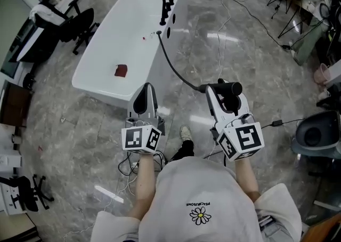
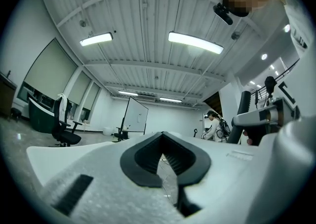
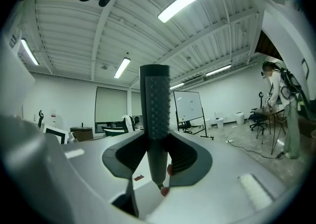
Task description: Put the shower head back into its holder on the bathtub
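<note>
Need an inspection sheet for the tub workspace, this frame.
Surface: grey marble floor; white freestanding bathtub stands on it.
Job's things: black shower head held away from the tub; its black hose runs to the rim beside the black curved faucet.
Clutter: dark red flat piece inside the tub.
Grippers: left gripper shut, empty; right gripper shut on the shower head.
Cables: white cable and black cable loose on the floor.
Surroundings: black office chair, black tripod stands.

No word can be read for sure. On the person's shirt (image 1: 176, 182), behind the left gripper (image 1: 147, 87) and the right gripper (image 1: 217, 90) and between them, a short line of print (image 1: 198, 204) stands upside down above a daisy (image 1: 200, 215), too small to read. The grippers' cubes carry only square markers (image 1: 141, 139)
</note>
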Demonstrator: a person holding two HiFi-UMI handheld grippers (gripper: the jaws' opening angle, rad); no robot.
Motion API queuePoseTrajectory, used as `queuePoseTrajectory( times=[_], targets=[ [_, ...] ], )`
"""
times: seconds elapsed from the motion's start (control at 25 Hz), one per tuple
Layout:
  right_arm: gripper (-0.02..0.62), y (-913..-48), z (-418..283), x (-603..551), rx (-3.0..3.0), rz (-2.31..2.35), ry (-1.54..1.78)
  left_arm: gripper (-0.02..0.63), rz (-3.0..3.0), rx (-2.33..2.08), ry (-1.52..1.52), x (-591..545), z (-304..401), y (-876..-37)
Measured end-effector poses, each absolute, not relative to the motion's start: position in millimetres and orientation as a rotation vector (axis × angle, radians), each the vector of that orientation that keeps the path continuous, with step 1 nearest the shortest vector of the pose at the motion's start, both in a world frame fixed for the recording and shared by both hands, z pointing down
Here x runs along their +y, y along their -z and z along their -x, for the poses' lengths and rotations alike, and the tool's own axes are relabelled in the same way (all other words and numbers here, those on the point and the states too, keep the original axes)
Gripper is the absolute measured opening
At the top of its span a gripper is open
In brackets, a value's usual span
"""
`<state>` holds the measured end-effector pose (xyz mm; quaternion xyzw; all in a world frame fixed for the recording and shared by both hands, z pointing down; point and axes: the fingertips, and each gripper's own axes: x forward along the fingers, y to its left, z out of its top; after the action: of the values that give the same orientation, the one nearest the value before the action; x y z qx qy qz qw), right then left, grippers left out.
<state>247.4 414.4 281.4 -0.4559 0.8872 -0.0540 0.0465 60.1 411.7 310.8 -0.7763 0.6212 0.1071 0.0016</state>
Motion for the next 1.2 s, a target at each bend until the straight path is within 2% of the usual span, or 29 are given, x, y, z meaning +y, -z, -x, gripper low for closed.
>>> queuePoseTrajectory(
  times=[0.36, 0.64, 1.2],
  targets=[
    [0.138, -250, -200, 273, 2.698, 1.348, 0.151, 0.002, 2.416, 2.014, -0.282, 283, -6, -313],
    [0.139, -253, -162, 212, 2.722, 1.346, 0.177, 0.002, 2.423, 2.096, -0.281, 232, 32, -334],
    [0.14, -255, -109, 102, 2.777, 1.211, 0.189, 0.002, 2.455, 2.171, -0.272, 146, 49, -373]
  ],
)
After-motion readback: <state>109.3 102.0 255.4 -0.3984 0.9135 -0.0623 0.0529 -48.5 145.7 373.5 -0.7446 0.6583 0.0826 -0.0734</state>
